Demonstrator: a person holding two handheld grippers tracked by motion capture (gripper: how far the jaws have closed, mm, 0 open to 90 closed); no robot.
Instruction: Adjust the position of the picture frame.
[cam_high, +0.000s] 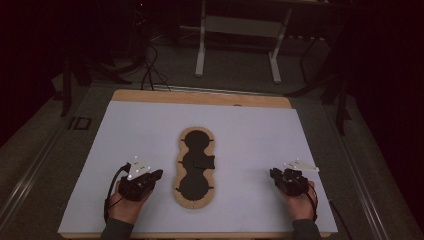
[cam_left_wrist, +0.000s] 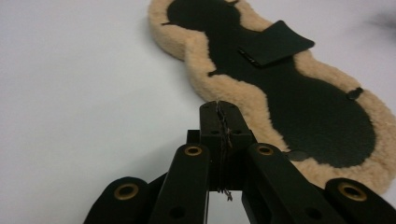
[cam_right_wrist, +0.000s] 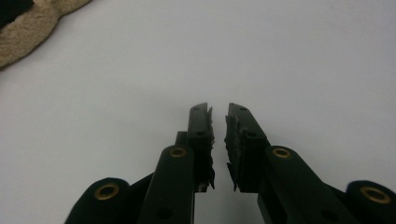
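Item: fleece-edged black pad (cam_high: 195, 167), flat mid-tabletop (cam_high: 250, 135) between your hands. Left tongs (cam_left_wrist: 219, 112): closed, empty, beside its near edge. Right tongs (cam_right_wrist: 218, 116): narrow gap, empty, well apart. Risk: closed tongs may shove the pad instead of gripping.

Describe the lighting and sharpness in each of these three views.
High view: dim, room beyond nearly black, the white sheet the one bright area, the fleece-edged black pad soft and grainy. Left gripper view: even light, no glare, the left gripper sharp, the pad's far end softening. Right gripper view: flat light on the sheet, the right gripper crisp, a fleece corner blurred.
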